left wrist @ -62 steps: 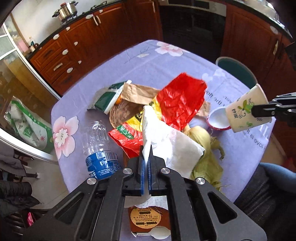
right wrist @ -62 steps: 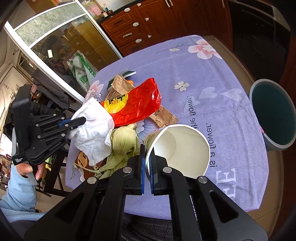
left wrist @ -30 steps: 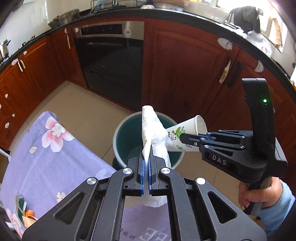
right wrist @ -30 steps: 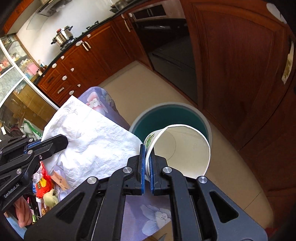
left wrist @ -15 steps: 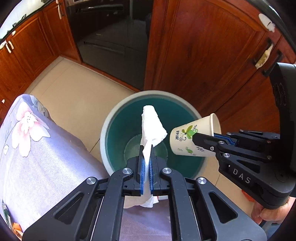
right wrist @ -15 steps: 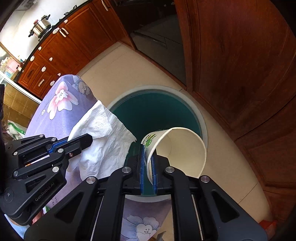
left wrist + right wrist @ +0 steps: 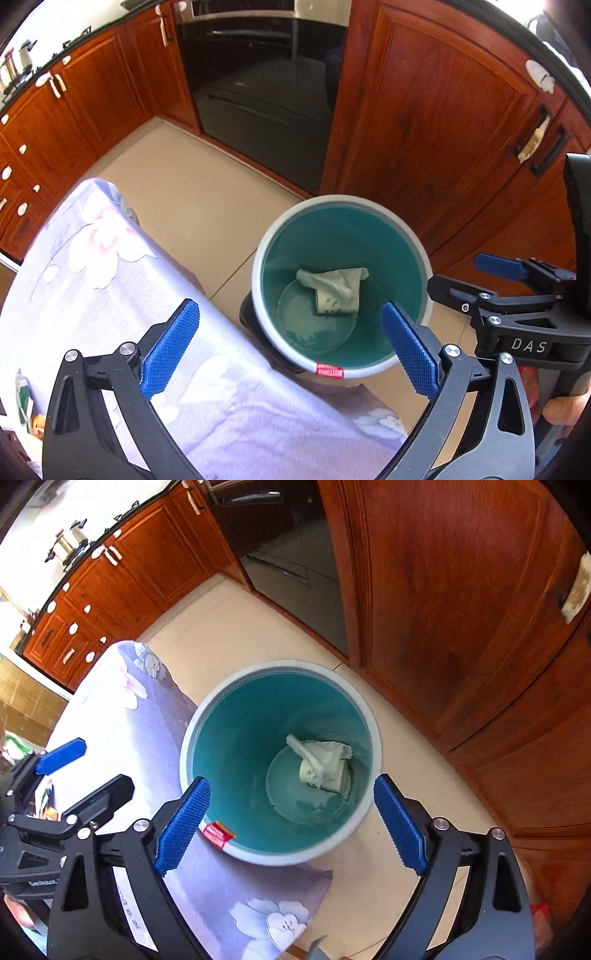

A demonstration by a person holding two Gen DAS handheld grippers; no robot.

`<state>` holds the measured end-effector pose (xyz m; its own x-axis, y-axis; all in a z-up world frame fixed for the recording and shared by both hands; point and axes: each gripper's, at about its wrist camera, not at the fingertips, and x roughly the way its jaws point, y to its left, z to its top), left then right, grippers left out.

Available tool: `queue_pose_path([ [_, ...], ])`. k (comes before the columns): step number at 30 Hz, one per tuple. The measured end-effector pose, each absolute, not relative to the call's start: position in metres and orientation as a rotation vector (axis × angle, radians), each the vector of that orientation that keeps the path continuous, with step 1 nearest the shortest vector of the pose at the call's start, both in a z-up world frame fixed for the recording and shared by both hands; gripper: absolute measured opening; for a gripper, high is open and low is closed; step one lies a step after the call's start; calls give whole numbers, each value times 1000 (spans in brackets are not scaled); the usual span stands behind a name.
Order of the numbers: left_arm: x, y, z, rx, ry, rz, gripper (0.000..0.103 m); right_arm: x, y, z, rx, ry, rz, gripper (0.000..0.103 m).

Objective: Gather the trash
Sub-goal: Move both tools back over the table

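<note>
A teal trash bin with a grey rim (image 7: 332, 201) (image 7: 280, 664) stands on the floor beside the table. At its bottom lie a white paper cup (image 7: 338, 301) (image 7: 325, 773) and a crumpled white tissue (image 7: 332, 278) (image 7: 321, 749) on top of it. My left gripper (image 7: 291, 345) is open and empty above the bin's near rim. My right gripper (image 7: 291, 825) is open and empty above the bin. It also shows at the right of the left wrist view (image 7: 476, 277), and the left gripper shows at the left of the right wrist view (image 7: 81, 771).
The table with a lilac flowered cloth (image 7: 92, 295) (image 7: 122, 709) borders the bin on the left. Wooden cabinets (image 7: 424, 110) (image 7: 461, 590) and a black oven (image 7: 266, 74) stand behind the bin. Beige floor tiles (image 7: 192, 184) lie between them.
Both grippers have opened. The tissue and the paper cup have dropped from them into the bin and lie at its bottom.
</note>
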<state>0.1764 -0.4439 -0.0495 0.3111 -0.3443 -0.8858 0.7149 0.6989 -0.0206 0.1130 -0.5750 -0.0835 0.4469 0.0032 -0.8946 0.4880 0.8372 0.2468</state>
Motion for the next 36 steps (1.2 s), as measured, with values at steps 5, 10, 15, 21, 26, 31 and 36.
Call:
queue_pose_path([
  [5,164,-425,-32,413,1014,-724,99,95,-561,-61,466,1053,-319,89],
  [10,144,-391,-16,406,991,-715,99,83,-540,-41,444,1019,-295,89],
  [15,123,-353,-1,402,962,-690,99,68,-513,-20,404,991,-252,89],
  [21,110,-280,20,399,921,-626,99,62,-464,-2,348,987,-159,91],
  [26,114,-209,22,390,921,-516,99,65,-416,4,286,1001,-71,92],
  [31,119,-144,11,344,952,-414,99,73,-365,-1,225,1038,17,92],
  [36,117,-103,-11,300,994,-366,99,79,-323,-18,170,1089,79,92],
])
